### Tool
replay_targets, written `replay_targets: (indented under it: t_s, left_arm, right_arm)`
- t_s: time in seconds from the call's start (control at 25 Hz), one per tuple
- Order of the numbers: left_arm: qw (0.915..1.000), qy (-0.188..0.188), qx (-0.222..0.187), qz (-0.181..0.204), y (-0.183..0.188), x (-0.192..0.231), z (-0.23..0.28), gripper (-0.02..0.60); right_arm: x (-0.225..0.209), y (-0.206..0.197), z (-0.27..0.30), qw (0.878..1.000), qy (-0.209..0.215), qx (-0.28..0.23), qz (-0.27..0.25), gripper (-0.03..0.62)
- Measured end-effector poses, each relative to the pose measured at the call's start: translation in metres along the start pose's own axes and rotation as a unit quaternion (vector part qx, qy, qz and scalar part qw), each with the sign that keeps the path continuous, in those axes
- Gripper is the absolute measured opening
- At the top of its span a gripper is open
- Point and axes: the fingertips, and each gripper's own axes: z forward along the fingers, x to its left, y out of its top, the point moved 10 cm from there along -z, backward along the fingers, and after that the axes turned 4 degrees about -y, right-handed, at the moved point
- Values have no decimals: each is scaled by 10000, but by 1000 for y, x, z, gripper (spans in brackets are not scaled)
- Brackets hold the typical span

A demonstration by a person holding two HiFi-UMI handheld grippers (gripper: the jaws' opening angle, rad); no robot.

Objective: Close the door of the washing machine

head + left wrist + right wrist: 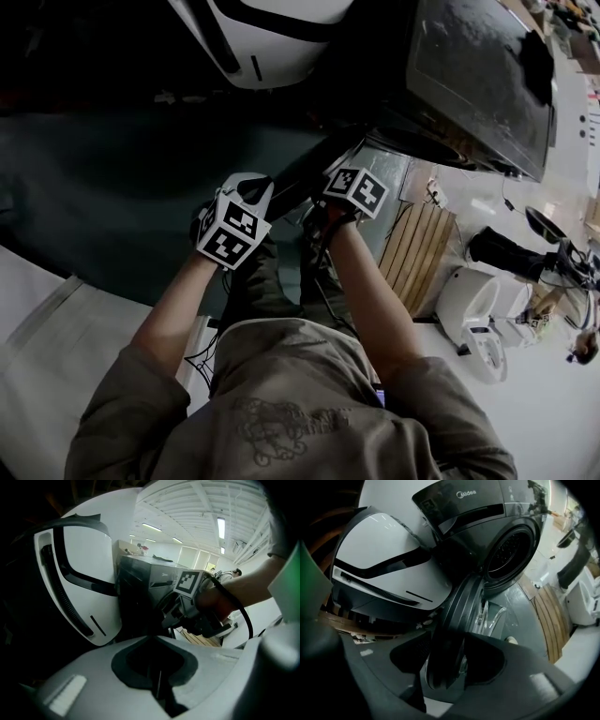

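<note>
The washing machine (487,513), a dark front-loader, fills the upper right of the right gripper view, its round drum opening (512,550) uncovered. Its door (458,616) swings out from there toward the lower centre of the frame and shows nearly edge-on, so the task is not yet done. The right gripper (449,667) has its 2 jaws set on either side of the door's thick rim. They look closed onto it, 1 jaw on the outer face and 1 on the glass side. That grip looks chosen for leverage: the free edge is the part farthest from where the door meets the machine, so a push there should swing it with little effort and keep it from slipping away. The left gripper (158,681) has its jaws drawn together to a thin seam with nothing between them. In the head view it sits left of centre, just beside the right one but apart from the door, probably parked clear of the door's path. A white appliance with black stripes (379,559) stands close on the left of the machine. The door should therefore be swung toward the opening, at the upper right of the frame, not outward. Pale wooden slats (417,248) lie on the floor at the right of the head view, clear of the swing.
</note>
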Motion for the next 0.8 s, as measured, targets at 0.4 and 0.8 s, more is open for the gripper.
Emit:
replay_targets:
  t_s: [0.4, 0.8]
  left_arm:
    - [9987, -363, 237, 282, 16, -52, 15, 0]
    - [9947, -658, 361, 699, 53, -86, 49, 0]
  right_arm:
    - [-50, -9, -27, 9965, -257, 24, -800, 225]
    - [-100, -4, -54, 9848, -663, -128, -1598, 144]
